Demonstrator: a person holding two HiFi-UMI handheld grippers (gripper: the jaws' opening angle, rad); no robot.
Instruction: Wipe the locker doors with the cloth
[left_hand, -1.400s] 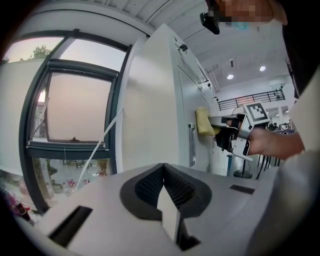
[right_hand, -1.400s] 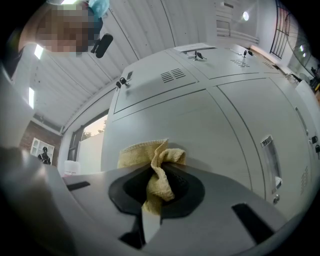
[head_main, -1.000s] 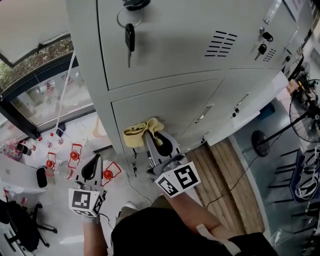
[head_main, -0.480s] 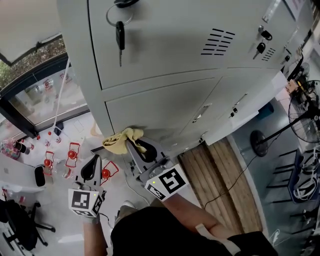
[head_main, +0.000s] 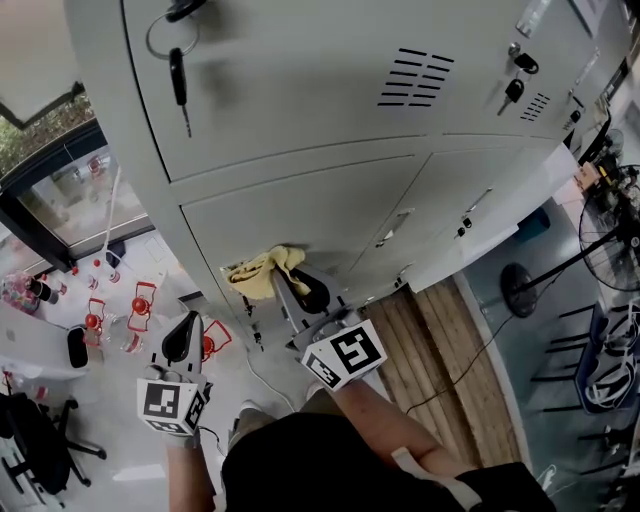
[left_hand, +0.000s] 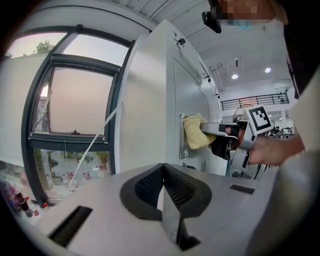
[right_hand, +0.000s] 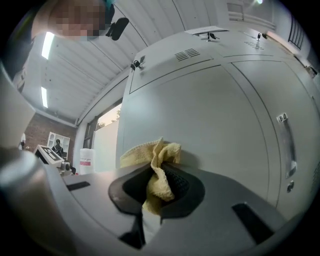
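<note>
A yellow cloth (head_main: 265, 270) is pinched in my right gripper (head_main: 290, 283) and pressed against the lower grey locker door (head_main: 300, 215), near its bottom left corner. The same cloth (right_hand: 154, 165) bunches out between the shut jaws in the right gripper view, touching the door (right_hand: 210, 115). My left gripper (head_main: 180, 340) hangs lower left, away from the lockers, jaws shut with nothing between them (left_hand: 162, 192). From the left gripper view the cloth (left_hand: 196, 131) and right gripper (left_hand: 227, 137) show against the locker front. The upper door (head_main: 330, 70) has a key (head_main: 177, 85) hanging from its lock.
More locker doors (head_main: 480, 190) with handles and keys run to the right. A window (head_main: 60, 190) is left of the lockers, with bottles (head_main: 30, 290) and red items (head_main: 140, 300) on the floor. A fan (head_main: 610, 240) and cables stand at right; wooden flooring (head_main: 450, 350) lies below.
My right gripper and the cloth swept left along the lower door, then came back right and slightly up. The view shifted right. My left gripper stayed put.
</note>
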